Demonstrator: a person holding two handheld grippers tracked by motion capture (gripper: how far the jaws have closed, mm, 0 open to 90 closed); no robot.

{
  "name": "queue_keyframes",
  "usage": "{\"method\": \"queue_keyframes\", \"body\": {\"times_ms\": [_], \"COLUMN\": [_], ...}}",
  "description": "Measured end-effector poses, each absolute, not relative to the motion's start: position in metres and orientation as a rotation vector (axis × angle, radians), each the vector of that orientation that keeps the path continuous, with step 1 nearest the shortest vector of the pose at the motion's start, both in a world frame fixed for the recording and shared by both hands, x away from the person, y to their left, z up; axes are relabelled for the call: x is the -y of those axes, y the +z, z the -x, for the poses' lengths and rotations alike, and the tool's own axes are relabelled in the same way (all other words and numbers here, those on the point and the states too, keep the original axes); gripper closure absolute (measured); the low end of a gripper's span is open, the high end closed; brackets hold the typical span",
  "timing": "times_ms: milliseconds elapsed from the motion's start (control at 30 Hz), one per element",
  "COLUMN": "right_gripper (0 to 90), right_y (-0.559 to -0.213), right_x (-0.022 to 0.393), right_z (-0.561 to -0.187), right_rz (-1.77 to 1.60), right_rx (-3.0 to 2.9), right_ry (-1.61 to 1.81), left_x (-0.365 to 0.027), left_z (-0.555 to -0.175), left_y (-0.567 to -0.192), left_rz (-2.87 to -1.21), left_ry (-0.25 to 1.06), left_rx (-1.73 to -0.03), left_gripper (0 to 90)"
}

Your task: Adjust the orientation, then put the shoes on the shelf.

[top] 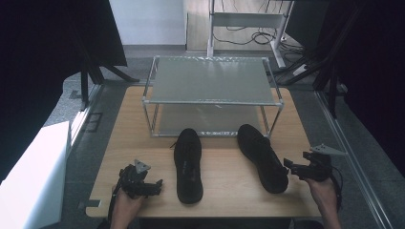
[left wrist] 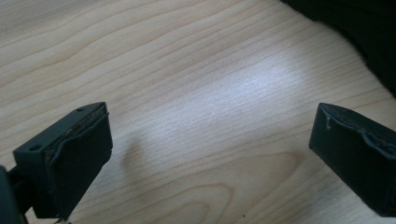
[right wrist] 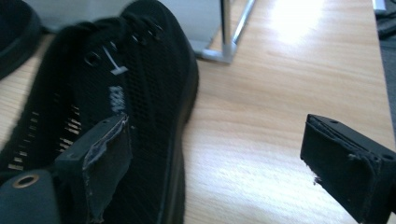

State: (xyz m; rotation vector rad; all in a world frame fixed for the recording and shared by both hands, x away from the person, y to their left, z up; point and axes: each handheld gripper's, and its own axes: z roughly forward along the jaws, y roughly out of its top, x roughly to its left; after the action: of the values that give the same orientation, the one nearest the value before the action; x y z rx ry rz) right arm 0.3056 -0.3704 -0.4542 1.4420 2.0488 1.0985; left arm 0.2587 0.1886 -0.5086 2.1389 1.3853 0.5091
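The right gripper [top: 289, 166] hangs with its jaws spread wide and empty at about four o'clock on the table [top: 224, 191], just beside the heel of the right shoe [top: 261, 157]. The left gripper [top: 157, 185], at seven o'clock, is likewise released over bare wood. Largest to smallest: the two-tier rack [top: 212, 81] at twelve o'clock, then the right shoe toeing its near right post, then the left shoe [top: 187, 164] at six.

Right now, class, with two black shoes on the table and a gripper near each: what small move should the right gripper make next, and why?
Probably ease the right gripper a little further left toward the right shoe. Its jaws stand open beside the shoe's heel end, with nothing held, and the shoe lies in front of the empty two-tier rack, a likely destination.
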Motion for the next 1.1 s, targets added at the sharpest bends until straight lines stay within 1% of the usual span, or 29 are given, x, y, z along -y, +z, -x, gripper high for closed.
{"method": "queue_keyframes", "body": {"times_ms": [100,333,600,800,933,967,1000,1100], "right_gripper": [9.1,9.1,9.2,10.5,10.8,11.3,13.5,15.0], "right_y": [-0.448,-0.447,-0.455,-0.460,-0.463,-0.465,-0.468,-0.473], "right_x": [0.366,0.358,0.347,0.338,0.332,0.330,0.328,0.326], "right_z": [-0.309,-0.316,-0.331,-0.338,-0.344,-0.346,-0.349,-0.351], "right_rz": [-1.418,-1.383,-1.351,-1.345,-1.344,-1.348,-1.363,-1.370], "right_rx": [-2.066,-2.109,-2.200,-2.233,-2.253,-2.259,-2.269,-2.279], "right_ry": [1.130,1.161,1.199,1.203,1.213,1.208,1.206,1.193], "left_x": [-0.187,-0.183,-0.163,-0.140,-0.130,-0.128,-0.126,-0.123], "left_z": [-0.259,-0.259,-0.268,-0.281,-0.288,-0.290,-0.294,-0.298], "left_y": [-0.505,-0.494,-0.470,-0.466,-0.467,-0.466,-0.466,-0.467], "left_rz": [-2.115,-2.047,-1.970,-1.971,-1.949,-1.937,-1.918,-1.911], "left_ry": [0.505,0.496,0.488,0.458,0.408,0.394,0.376,0.359], "left_rx": [-1.379,-1.382,-1.342,-1.322,-1.317,-1.318,-1.321,-1.318], "left_gripper": [0.0,0.0,0.0,0.0,0.0,0.0,0.0,0.0]}}
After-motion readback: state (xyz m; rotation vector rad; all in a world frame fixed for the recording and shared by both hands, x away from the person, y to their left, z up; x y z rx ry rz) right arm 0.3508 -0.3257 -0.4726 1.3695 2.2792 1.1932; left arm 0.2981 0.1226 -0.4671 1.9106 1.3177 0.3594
